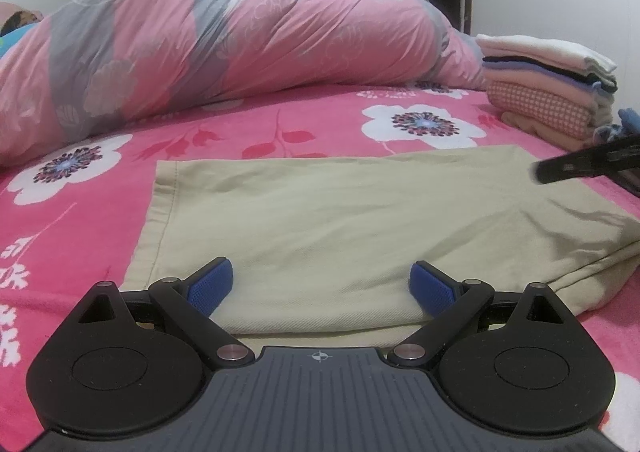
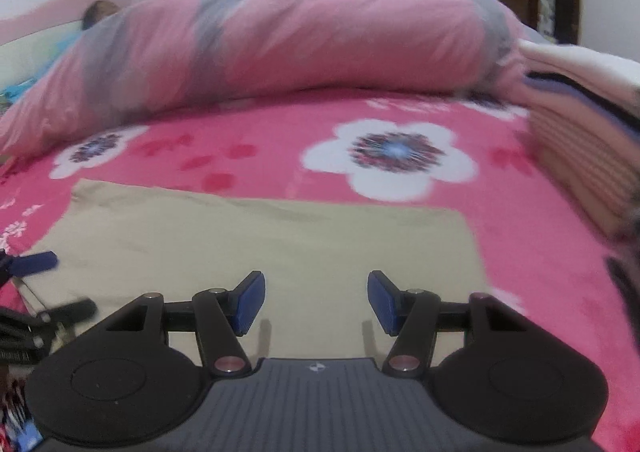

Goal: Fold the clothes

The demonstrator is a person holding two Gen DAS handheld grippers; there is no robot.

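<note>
A beige garment [image 1: 340,219] lies folded flat on the pink floral bedsheet [image 1: 248,131], and its near edge shows doubled layers. My left gripper [image 1: 322,286] hovers open over that near edge, with its blue pads [image 1: 212,286] wide apart and nothing between them. In the right wrist view the same beige garment [image 2: 260,244] fills the middle. My right gripper [image 2: 316,302] stands open above it and holds nothing. The right gripper's dark finger [image 1: 580,165] pokes in at the right of the left wrist view. The left gripper's blue tip [image 2: 36,263] shows at the far left of the right view.
A stack of folded clothes [image 1: 548,87] sits at the back right of the bed, also blurred at the right edge [image 2: 588,143]. A rolled pink and grey duvet [image 1: 240,47] lies across the back. A person lies beyond it at the far left [image 1: 20,21].
</note>
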